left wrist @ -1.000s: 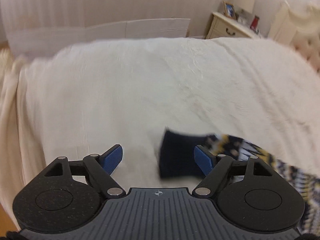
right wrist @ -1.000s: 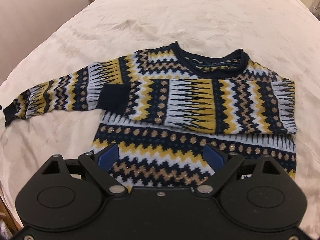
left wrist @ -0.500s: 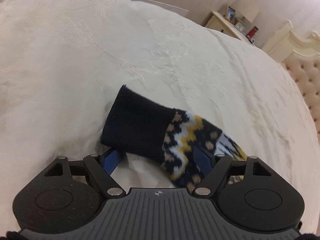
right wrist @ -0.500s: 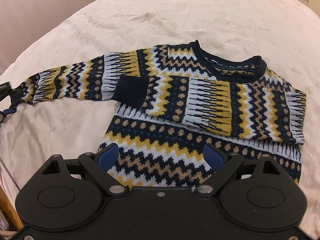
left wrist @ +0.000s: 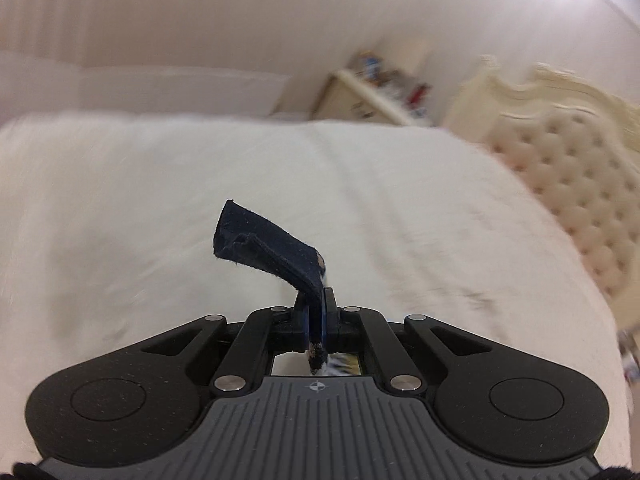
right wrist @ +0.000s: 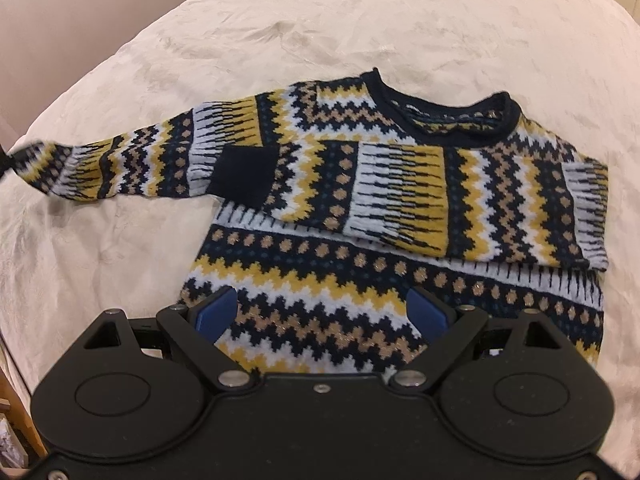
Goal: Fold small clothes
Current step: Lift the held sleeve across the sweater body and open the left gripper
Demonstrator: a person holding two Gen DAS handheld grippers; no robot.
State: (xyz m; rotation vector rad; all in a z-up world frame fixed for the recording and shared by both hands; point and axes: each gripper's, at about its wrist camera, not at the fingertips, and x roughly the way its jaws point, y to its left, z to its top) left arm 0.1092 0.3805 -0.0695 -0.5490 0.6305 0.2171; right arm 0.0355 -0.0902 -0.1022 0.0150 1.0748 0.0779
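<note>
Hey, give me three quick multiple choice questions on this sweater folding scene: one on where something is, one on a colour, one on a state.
1. Where does the sweater lie?
A on the bed cover
B on a chair
C on the floor

2. What colour is the sweater's neckband?
A red
B dark navy
C white

3. How is the left tool now?
A wide open
B shut on nothing
C shut on the sleeve cuff

Answers: 1 A, the cream cover surrounds it. 2 B, a dark navy rim rings the neck opening. 3 C, its pads have just closed and pinch the navy cuff, while the right tool stands open above the hem.
</note>
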